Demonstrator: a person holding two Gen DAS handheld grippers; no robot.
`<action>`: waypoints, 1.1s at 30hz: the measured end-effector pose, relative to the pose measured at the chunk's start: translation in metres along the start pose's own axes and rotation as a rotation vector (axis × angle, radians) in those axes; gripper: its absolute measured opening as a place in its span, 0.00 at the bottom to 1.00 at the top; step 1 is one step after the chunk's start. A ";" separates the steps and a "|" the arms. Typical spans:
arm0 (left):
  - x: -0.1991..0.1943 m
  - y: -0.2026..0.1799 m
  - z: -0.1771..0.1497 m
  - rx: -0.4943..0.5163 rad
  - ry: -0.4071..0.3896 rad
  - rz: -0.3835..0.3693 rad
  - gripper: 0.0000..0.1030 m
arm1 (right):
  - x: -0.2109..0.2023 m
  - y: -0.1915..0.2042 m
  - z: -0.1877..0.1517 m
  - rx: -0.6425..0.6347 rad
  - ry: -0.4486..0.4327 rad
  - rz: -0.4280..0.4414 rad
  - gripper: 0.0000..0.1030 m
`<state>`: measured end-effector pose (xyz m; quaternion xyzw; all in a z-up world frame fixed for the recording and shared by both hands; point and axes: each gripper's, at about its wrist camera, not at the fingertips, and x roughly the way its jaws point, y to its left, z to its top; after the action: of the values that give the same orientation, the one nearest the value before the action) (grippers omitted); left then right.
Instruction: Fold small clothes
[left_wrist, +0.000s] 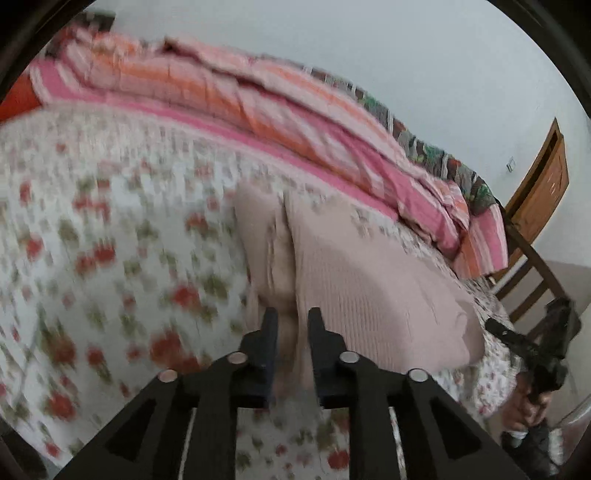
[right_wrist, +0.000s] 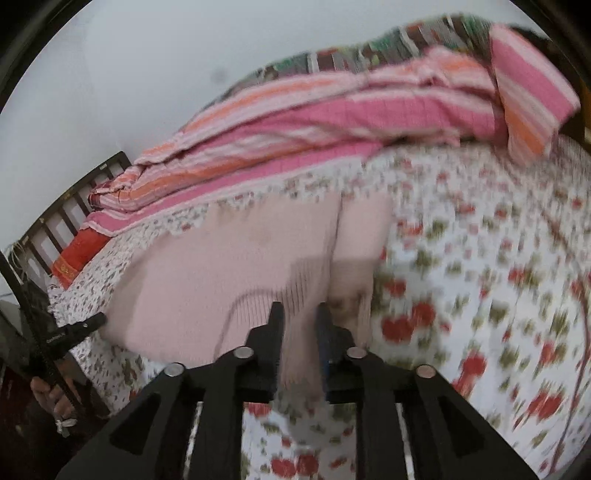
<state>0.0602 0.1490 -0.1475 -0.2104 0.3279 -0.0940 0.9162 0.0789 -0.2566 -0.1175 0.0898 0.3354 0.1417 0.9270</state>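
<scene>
Pale pink ribbed knit garment (left_wrist: 369, 280) spread across a floral bedspread (left_wrist: 110, 240), lifted at both near corners. Left gripper (left_wrist: 293, 314) narrowed on a bunched fold of the pink knit, cloth running down between its black fingers (left_wrist: 271, 325). Right gripper (right_wrist: 300, 308) likewise pinched close on a hanging strip of the same garment (right_wrist: 221, 266), fabric caught between its two fingers (right_wrist: 276, 317). Seen from the right wrist, the opposite tool at the far left edge, its tips meeting the garment's corner. Seen from the left wrist, the other tool at the far right edge, gripped in a hand (left_wrist: 532, 402) beside the bed. Behind the garment, a pink-and-orange striped quilt (left_wrist: 229, 96) heaped along the back of the bed against a pale wall (left_wrist: 369, 44). Multicoloured patterned cloth (left_wrist: 436, 151) tucked behind the quilt. Dark slatted bed frame (right_wrist: 70, 199) at one end, a red pillow (right_wrist: 81, 251) beside it; a wooden door (left_wrist: 546, 184) standing past the other. Bedspread blurred in both views.
</scene>
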 end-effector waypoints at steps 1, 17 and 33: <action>0.001 -0.003 0.007 0.011 -0.011 0.005 0.23 | 0.003 0.002 0.007 -0.011 -0.006 -0.006 0.20; 0.145 -0.049 0.092 0.164 0.153 0.149 0.25 | 0.138 0.000 0.082 0.022 0.142 -0.176 0.20; 0.151 -0.030 0.076 0.136 0.124 0.115 0.27 | 0.159 -0.010 0.069 0.063 0.143 -0.210 0.16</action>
<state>0.2235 0.0997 -0.1659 -0.1223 0.3884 -0.0764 0.9101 0.2422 -0.2200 -0.1623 0.0728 0.4126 0.0393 0.9072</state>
